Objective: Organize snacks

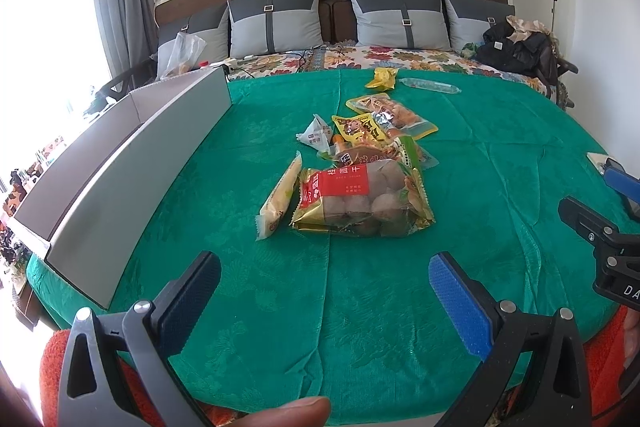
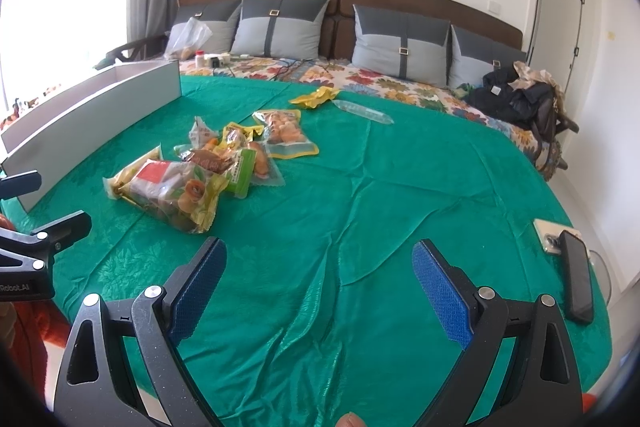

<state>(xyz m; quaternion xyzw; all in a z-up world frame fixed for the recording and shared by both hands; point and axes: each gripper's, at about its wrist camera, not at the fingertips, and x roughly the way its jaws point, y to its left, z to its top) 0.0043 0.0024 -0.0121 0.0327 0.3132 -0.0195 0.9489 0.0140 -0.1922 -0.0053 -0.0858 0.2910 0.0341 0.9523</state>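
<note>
Green bedspread [image 1: 460, 187]: snack pile [image 1: 360, 167] beside grey box [image 1: 132, 163]; both hand-held grippers released.

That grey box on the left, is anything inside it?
The grey box shows only its outer wall and rim from both views. Its interior is hidden by the wall, so contents cannot be seen. The snacks lie outside on the green cover.

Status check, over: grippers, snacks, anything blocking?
Left gripper open, empty; right gripper open, empty. Snack pile loose on green cover, white box at left. Nothing between grippers and pile; phone lies far right.
</note>
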